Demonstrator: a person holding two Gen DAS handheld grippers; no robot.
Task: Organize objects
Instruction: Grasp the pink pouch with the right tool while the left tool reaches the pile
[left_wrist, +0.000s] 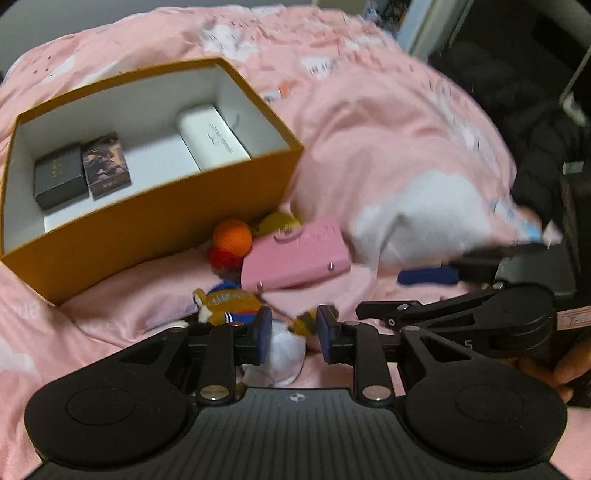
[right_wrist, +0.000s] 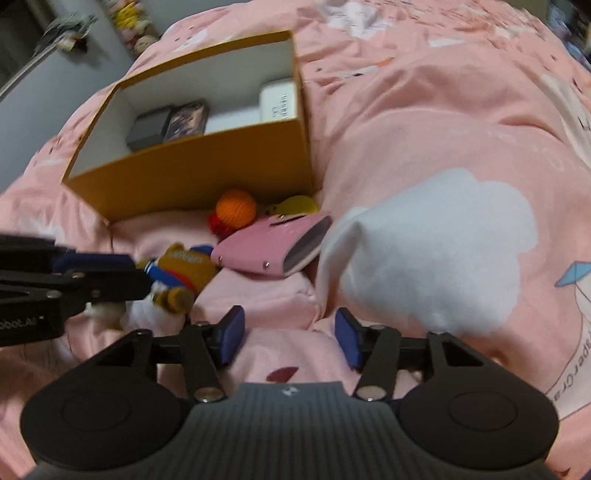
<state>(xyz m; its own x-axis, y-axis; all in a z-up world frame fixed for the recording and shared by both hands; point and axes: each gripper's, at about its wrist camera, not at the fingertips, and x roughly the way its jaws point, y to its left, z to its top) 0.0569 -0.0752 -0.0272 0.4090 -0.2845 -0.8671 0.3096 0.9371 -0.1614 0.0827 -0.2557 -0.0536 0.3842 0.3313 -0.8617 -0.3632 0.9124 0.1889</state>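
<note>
Plush toy (left_wrist: 231, 304) beside the orange box (left_wrist: 166, 221) looks soft, light; pinch your part-open, empty left gripper (left_wrist: 293, 334) on its torso. Right gripper (right_wrist: 290, 338) gapes empty.

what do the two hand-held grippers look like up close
Both match: the left hand-held gripper and right hand-held gripper have matte black bodies with a ribbed centre plate bearing a small round logo, round discs on either side, black link arms with silver rivets, and dark blue pads on the fingers. White lettering, only partly readable, marks one side.
</note>
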